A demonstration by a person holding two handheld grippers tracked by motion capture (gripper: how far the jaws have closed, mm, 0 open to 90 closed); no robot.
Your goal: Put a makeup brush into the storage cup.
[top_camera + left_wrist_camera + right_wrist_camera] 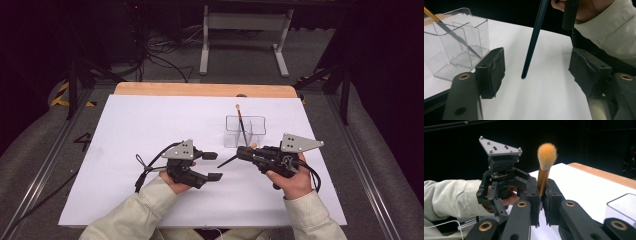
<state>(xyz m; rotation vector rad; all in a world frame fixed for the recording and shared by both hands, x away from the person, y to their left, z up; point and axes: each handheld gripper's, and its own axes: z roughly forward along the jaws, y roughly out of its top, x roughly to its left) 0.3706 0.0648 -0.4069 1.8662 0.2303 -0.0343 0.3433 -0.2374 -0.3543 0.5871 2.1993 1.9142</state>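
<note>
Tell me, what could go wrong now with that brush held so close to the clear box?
The right gripper pinches the gold-ferruled makeup brush only at its ferrule, so the long black handle might swing or slip. The clear plastic organiser looks light and already holds another thin brush; a bump could tip it. The open left gripper sits beside the handle and might knock it.

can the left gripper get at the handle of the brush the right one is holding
Probably yes. The left gripper has open jaws, and the brush handle hangs free ahead between them, its tip just off the table; the right gripper clamps the gold ferrule.
</note>
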